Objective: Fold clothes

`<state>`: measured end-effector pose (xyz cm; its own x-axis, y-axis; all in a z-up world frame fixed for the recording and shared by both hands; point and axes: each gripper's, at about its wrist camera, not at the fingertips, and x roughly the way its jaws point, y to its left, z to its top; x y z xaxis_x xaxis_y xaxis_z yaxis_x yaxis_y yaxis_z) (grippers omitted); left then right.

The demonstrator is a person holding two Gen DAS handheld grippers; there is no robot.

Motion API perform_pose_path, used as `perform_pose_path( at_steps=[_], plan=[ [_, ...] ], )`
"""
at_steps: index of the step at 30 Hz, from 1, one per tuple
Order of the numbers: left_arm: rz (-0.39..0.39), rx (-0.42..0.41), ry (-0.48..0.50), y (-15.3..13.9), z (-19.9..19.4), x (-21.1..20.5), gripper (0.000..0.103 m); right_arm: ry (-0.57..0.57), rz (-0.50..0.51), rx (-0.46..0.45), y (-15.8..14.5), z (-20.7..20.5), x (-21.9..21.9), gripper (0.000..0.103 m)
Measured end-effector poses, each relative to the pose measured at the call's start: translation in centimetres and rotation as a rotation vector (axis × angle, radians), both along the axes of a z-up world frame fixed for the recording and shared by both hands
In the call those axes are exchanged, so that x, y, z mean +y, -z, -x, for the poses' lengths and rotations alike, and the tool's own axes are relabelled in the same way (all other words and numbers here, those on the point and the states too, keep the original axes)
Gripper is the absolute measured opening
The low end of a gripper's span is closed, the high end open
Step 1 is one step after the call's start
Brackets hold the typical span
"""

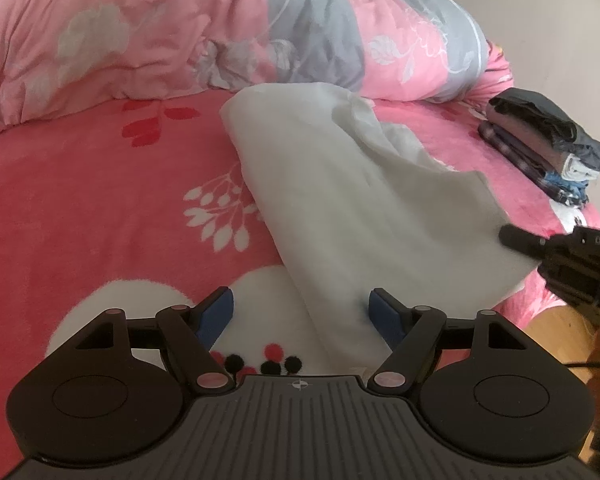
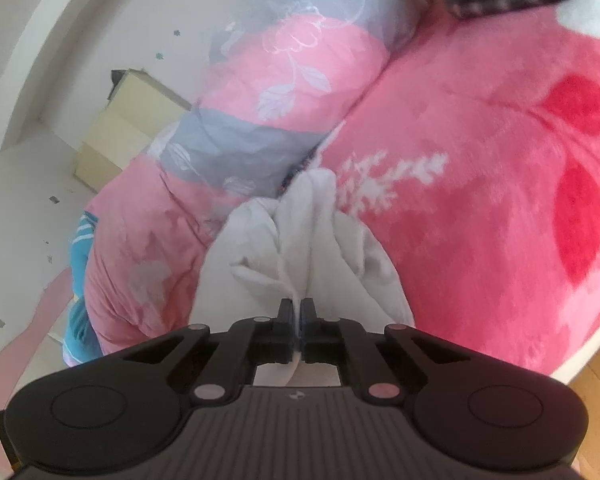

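Observation:
A white garment (image 1: 360,200) lies crumpled on the pink blanket, running from the quilt down toward my left gripper. My left gripper (image 1: 302,304) stands open low over the blanket. The garment's near edge lies between its blue pads, close to the right pad, and neither pad presses on it. In the right wrist view my right gripper (image 2: 299,308) is shut on a bunched fold of the white garment (image 2: 308,232), which rises in pleats ahead of the fingers. From the left wrist view, the right gripper (image 1: 510,236) holds the garment's right corner near the bed's edge.
A pink and grey flowered quilt (image 1: 220,28) is heaped along the far side of the bed. A stack of folded dark clothes (image 1: 548,148) sits at the right edge of the pink blanket (image 1: 100,184). A cardboard box (image 2: 128,120) stands on the floor beyond the bed.

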<state>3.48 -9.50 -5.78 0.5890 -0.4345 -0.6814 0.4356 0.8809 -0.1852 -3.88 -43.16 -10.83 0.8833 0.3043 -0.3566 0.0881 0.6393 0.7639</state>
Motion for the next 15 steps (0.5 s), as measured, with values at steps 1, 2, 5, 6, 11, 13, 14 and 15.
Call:
perform_pose_path(
  at_steps=[1, 2, 5, 6, 11, 13, 14, 15],
  plan=[
    [-0.001, -0.001, 0.001, 0.0, 0.0, 0.0, 0.076, 0.000, 0.004, -0.004, -0.1, -0.1, -0.1, 0.003],
    [-0.002, -0.002, 0.001, 0.0, 0.0, 0.0, 0.077, 0.002, 0.009, -0.001, -0.1, -0.1, -0.2, 0.003],
    [-0.004, -0.011, 0.003, -0.3, 0.2, 0.3, 0.077, 0.015, -0.002, 0.024, 0.4, -0.1, -0.7, 0.003],
    [-0.007, -0.019, 0.004, -0.4, 0.4, 0.4, 0.077, 0.019, -0.005, 0.029, 0.6, -0.1, -0.8, 0.003],
    [-0.015, -0.047, 0.000, -0.7, 1.3, 1.5, 0.079, 0.032, 0.008, 0.029, 0.6, 0.4, -1.2, 0.003],
    [-0.016, -0.046, -0.010, -0.8, 1.4, 2.0, 0.079, 0.032, 0.015, 0.039, 0.8, 0.4, -1.2, 0.003],
    [-0.010, -0.047, -0.012, -0.9, 1.4, 2.1, 0.079, 0.034, 0.010, 0.043, 1.0, 0.5, -1.2, 0.003],
    [-0.001, -0.049, -0.012, -1.1, 1.4, 2.2, 0.079, 0.037, 0.005, 0.046, 1.2, 0.5, -1.3, 0.003]
  ],
)
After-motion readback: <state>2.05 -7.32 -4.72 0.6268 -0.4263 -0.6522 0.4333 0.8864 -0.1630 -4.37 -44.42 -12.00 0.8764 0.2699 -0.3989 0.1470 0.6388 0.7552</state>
